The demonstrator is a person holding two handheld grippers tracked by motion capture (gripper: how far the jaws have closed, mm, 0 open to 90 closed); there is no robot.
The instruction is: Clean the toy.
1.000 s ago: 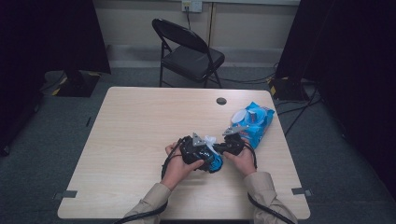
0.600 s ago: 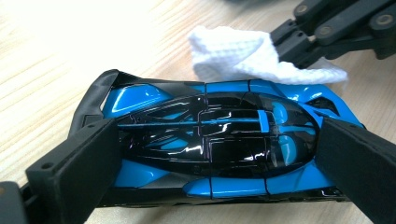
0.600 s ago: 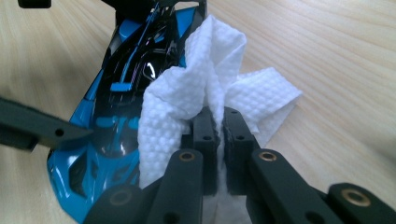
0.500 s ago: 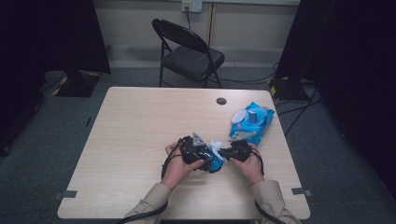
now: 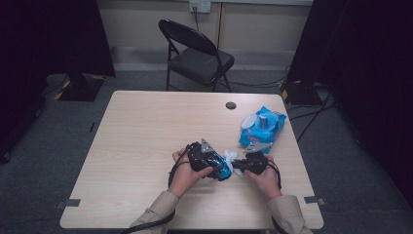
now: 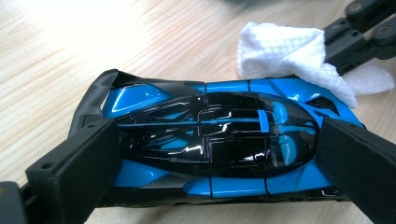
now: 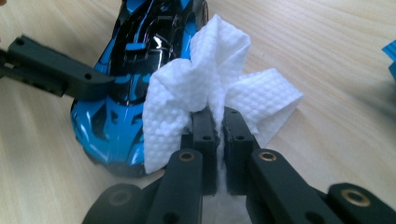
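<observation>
Here the left gripper (image 6: 205, 154) clamps a glossy blue-and-black toy car (image 6: 219, 140) on the wooden table (image 5: 146, 141), its wheels hidden. The right gripper (image 7: 215, 126) pinches a dimpled white wipe (image 7: 187, 93) against the car's nose, masking it.

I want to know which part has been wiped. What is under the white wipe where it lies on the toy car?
The white wipe drapes over one end of the blue toy car, held by the right gripper. The bodywork beneath is covered; the left gripper clamps the car's sides.

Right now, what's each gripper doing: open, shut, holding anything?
Left gripper: closed on the blue toy car.
Right gripper: closed on a white wipe.
</observation>
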